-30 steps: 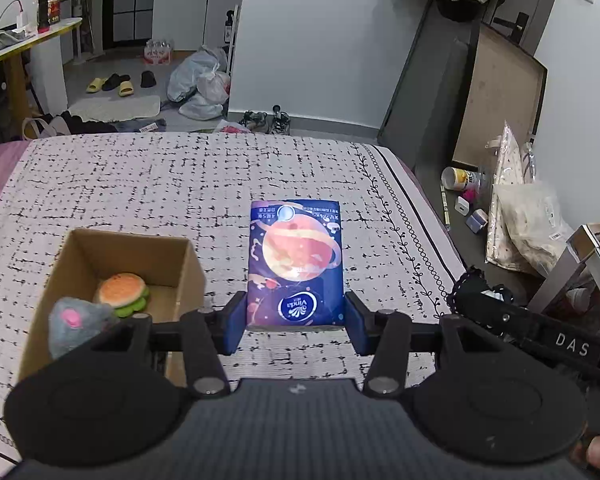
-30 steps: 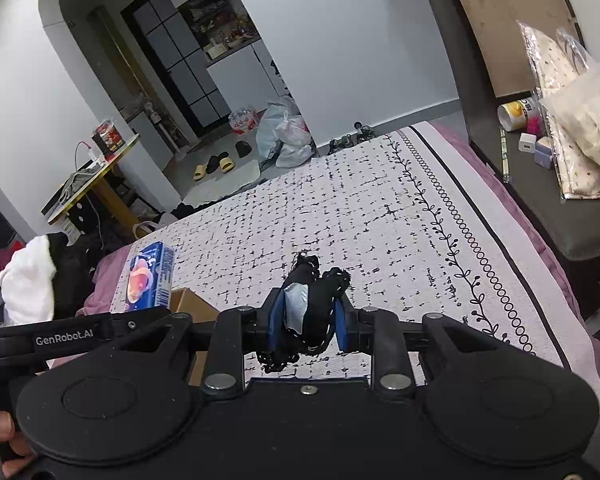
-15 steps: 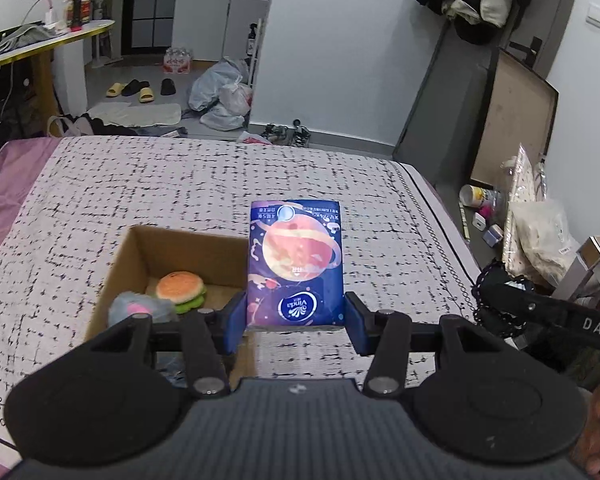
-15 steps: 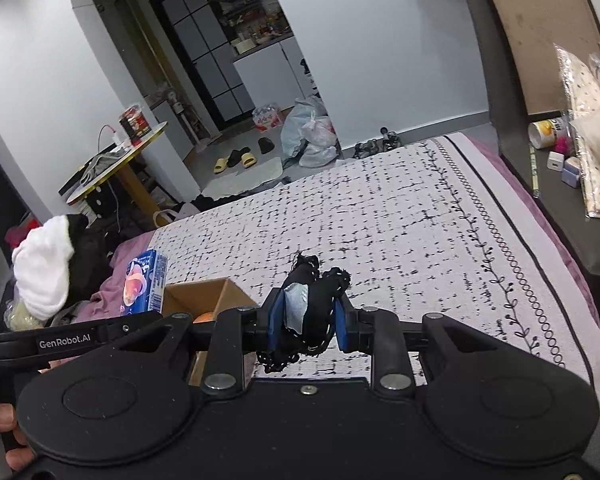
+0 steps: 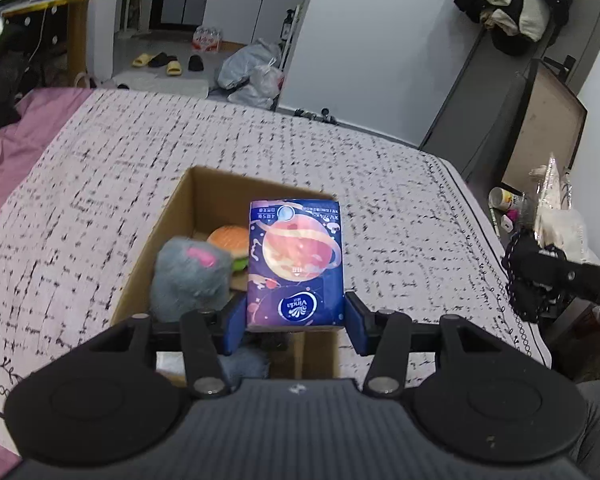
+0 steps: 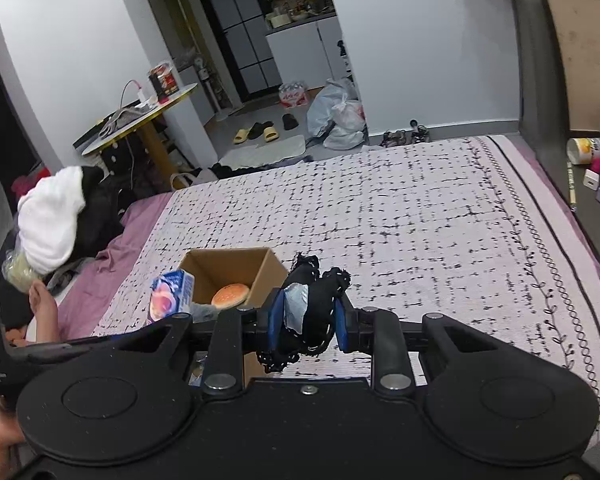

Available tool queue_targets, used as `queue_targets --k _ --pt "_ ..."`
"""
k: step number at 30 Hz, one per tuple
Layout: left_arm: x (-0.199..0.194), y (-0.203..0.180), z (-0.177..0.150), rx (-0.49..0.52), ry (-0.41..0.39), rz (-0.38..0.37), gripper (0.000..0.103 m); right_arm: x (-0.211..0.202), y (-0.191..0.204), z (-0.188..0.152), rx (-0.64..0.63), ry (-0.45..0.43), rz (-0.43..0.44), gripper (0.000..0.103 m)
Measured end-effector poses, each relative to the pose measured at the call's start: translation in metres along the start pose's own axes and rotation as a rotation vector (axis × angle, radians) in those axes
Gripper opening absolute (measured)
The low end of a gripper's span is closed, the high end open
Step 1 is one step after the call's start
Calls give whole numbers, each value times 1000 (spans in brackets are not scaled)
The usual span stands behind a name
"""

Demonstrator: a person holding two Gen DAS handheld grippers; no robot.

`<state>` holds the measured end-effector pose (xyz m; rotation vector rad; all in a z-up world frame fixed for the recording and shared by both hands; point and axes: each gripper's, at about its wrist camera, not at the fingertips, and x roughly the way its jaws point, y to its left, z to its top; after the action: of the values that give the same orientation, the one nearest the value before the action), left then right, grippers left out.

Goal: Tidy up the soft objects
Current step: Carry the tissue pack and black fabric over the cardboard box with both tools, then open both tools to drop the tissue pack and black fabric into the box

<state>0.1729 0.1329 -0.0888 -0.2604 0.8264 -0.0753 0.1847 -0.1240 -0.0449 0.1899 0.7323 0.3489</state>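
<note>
My left gripper is shut on a blue tissue pack with a planet print and holds it over the open cardboard box on the bed. The box holds a plush burger and a grey plush with a pink patch. My right gripper is shut on a black lace-edged cloth with a grey tag, just right of the box. The tissue pack and burger also show in the right wrist view.
The box stands on a bed with a white, black-patterned cover. A purple sheet lies at the left edge. Clothes are piled left of the bed. Bags and small items lie on the floor at the right.
My left gripper has carried the tissue pack leftward, from beside the box to over it. My right gripper with the black cloth has come closer to the box.
</note>
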Motion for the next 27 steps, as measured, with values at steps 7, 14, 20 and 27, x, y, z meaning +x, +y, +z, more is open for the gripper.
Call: queue_targets --k 7,14,20,27 --pt "17 15 -11 -38 56 -13 50 17 24 -2 -38 23 22 26" --pt "21 21 -15 -31 58 -16 58 41 48 -3 -55 57 58 26" --pt "10 37 -13 -67 50 43 59 60 64 -4 -67 80 79 26" --pt "3 54 -9 -120 48 70 59 83 79 -4 -71 103 84 26"
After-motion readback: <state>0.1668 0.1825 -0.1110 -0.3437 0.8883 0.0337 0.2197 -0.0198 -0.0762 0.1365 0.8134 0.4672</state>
